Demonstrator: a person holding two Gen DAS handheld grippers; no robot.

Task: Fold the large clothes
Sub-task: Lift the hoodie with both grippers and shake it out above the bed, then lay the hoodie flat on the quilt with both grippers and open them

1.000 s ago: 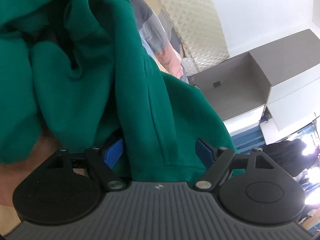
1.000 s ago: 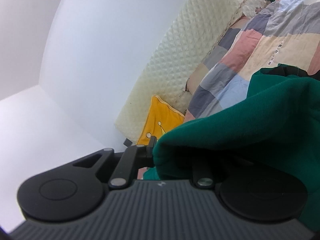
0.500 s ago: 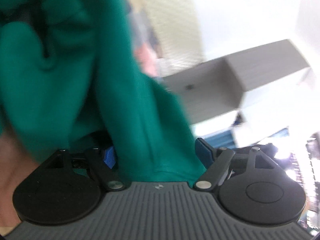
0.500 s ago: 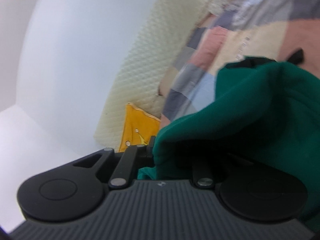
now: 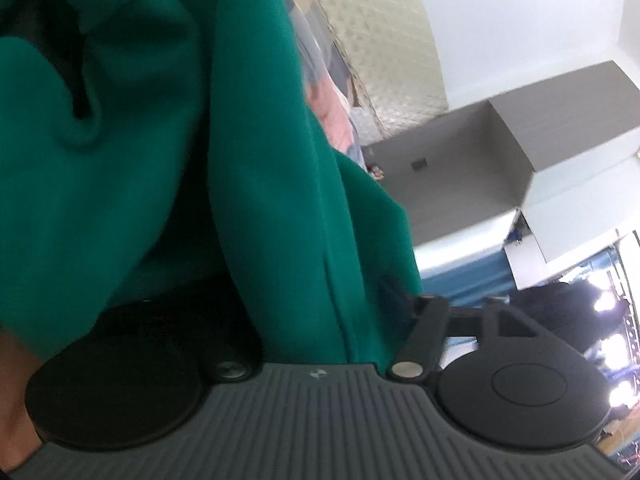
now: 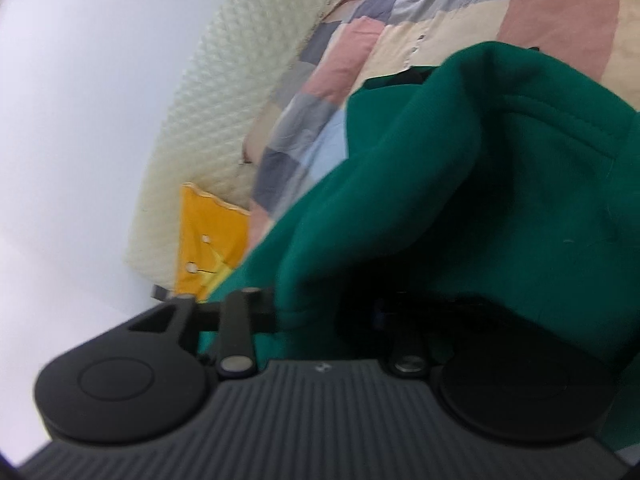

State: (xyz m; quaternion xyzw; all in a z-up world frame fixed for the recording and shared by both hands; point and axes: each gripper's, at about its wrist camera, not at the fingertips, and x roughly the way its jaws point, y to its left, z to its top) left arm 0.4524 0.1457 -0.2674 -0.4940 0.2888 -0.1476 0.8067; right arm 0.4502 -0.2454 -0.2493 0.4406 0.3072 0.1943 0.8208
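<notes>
Both grippers buried in green garment folds above a patchwork bed

Left gripper [image 5: 320, 292] points slightly downward, jaws closing around a thick fold of the green garment [image 5: 160, 152], with a grey cabinet [image 5: 480, 152] beyond; right gripper [image 6: 324, 308] tilts likewise, jaws opening under draped cloth, grip unclear, over the patchwork quilt [image 6: 420, 28], quilted headboard [image 6: 224, 100] and yellow cushion [image 6: 208, 240]

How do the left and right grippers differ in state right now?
The left gripper's jaws are closing; the right gripper's are opening. On the left gripper the green garment fills the gap and hides one finger; on the right gripper it drapes over the top, leaving a dark gap beside one pad. Shared: both have the green garment between their fingers.
</notes>
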